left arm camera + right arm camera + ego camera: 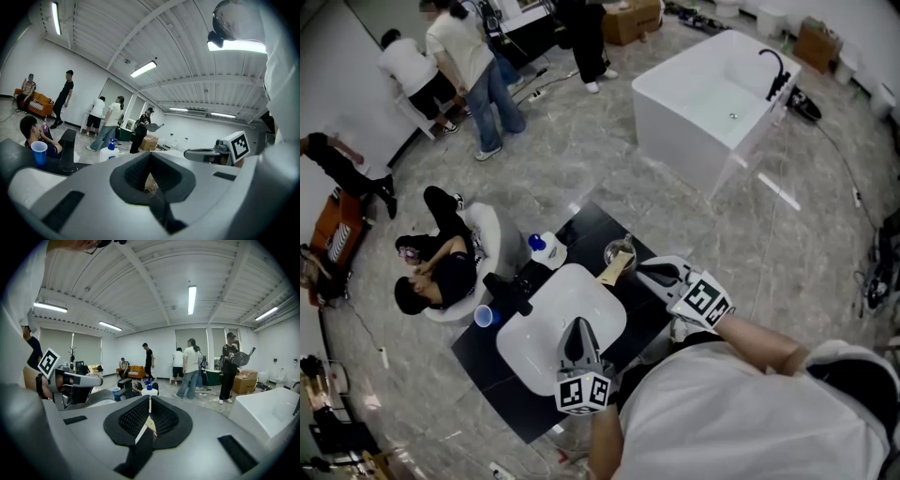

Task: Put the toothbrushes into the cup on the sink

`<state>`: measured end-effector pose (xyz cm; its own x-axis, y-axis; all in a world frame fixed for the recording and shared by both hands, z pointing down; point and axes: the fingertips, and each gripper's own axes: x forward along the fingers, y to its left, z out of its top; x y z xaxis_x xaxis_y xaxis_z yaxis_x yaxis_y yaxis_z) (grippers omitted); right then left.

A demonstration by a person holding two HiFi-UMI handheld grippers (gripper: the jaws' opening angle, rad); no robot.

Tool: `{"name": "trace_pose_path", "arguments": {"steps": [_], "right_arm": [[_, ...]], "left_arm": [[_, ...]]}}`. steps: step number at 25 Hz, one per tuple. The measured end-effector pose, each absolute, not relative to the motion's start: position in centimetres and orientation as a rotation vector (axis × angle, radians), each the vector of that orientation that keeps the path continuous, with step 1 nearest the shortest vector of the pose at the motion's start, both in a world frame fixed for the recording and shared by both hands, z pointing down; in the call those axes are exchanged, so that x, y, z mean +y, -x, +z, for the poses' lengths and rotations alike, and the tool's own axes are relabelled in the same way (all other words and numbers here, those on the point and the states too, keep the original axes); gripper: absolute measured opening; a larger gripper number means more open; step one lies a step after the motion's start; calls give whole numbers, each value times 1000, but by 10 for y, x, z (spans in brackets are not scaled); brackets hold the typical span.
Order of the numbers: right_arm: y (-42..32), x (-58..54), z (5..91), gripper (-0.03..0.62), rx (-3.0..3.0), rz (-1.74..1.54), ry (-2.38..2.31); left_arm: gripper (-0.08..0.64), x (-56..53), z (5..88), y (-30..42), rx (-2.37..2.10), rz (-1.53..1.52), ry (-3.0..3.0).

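A clear glass cup (620, 251) stands on the black counter behind the white sink basin (546, 336). A tan toothbrush pack (611, 268) leans at the cup's near side. My right gripper (641, 271) is shut, its tips just right of that pack; a pale tan sliver shows at its jaw seam in the right gripper view (149, 423). My left gripper (578, 330) hangs shut over the basin's front part, pointing at the back of the sink. In the left gripper view (150, 180) its jaws meet with nothing clearly between them.
A black faucet (510, 292), a blue cup (485, 316) and a white pump bottle (547, 249) stand along the sink's left and back. A person (436, 272) sits on a white seat just beyond. A white bathtub (712, 98) stands at the far right. Several people stand farther off.
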<state>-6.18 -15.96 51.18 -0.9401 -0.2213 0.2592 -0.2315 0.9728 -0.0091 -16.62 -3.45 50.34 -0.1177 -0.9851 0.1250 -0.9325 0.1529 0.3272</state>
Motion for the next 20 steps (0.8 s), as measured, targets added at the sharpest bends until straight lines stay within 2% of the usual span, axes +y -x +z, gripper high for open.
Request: {"name": "trace_pose_path", "arguments": {"steps": [20], "right_arm": [[75,-153,506,41,-2854,31,-342]], "left_arm": [[3,-32,505,180,-2102,-258,-1876]]}}
